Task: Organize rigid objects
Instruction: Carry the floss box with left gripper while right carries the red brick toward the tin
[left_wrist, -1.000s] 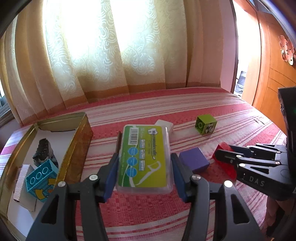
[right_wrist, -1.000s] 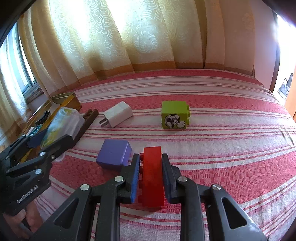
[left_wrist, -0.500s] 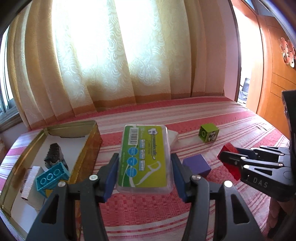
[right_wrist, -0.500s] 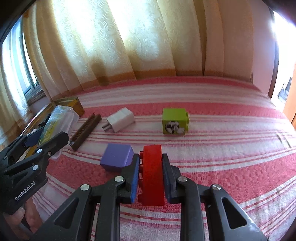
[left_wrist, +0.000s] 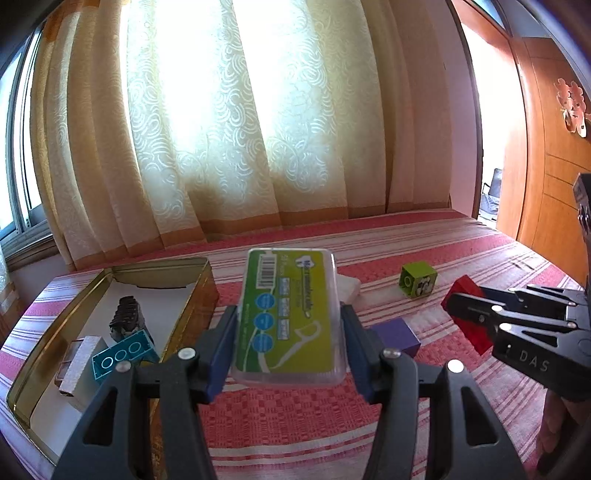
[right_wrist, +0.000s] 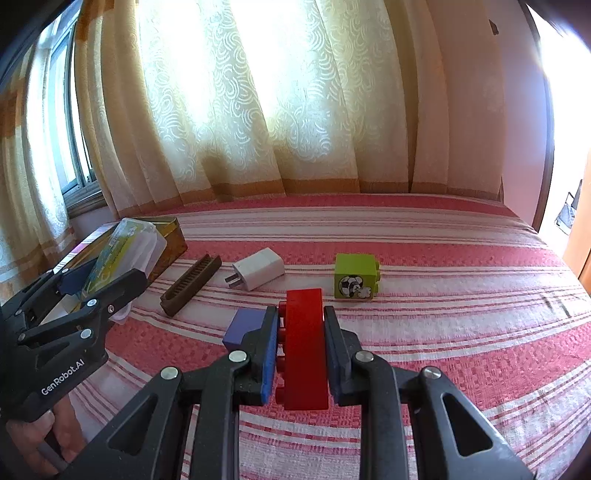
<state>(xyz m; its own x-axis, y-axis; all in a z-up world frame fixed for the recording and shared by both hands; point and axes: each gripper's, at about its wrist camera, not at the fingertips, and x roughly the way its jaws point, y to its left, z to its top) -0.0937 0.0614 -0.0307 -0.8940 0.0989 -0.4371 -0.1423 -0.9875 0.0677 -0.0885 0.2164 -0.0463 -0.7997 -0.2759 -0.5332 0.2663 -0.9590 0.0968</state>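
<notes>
My left gripper (left_wrist: 288, 347) is clenched on the clear floss-pick box (left_wrist: 290, 314), its blue pads pressing both long sides, the green label facing up. My right gripper (right_wrist: 301, 347) is clamped on the red brick (right_wrist: 306, 347), which stands on edge between the pads with its studs to the left.

From the left wrist I see into the gold tin (left_wrist: 192, 295) at the left: a dark toothed piece (left_wrist: 127, 319), a teal brick (left_wrist: 122, 356) and a white block (left_wrist: 79, 360) lie on its pale floor. To the right of the box, the purple cube (left_wrist: 397, 334) sits on the striped red cloth (left_wrist: 295, 417), with the green cube (left_wrist: 417, 278) farther off. The white charger (left_wrist: 349, 288) only peeks out behind the box.

The right wrist gives me what that view hides: the charger in full, prongs pointing left, and a brown comb (right_wrist: 192, 284) lying between it and the tin. The tin's contents cannot be made out here, since the left gripper and its box cover it. A hand (right_wrist: 33, 439) shows at the lower left under the left gripper's handle.
</notes>
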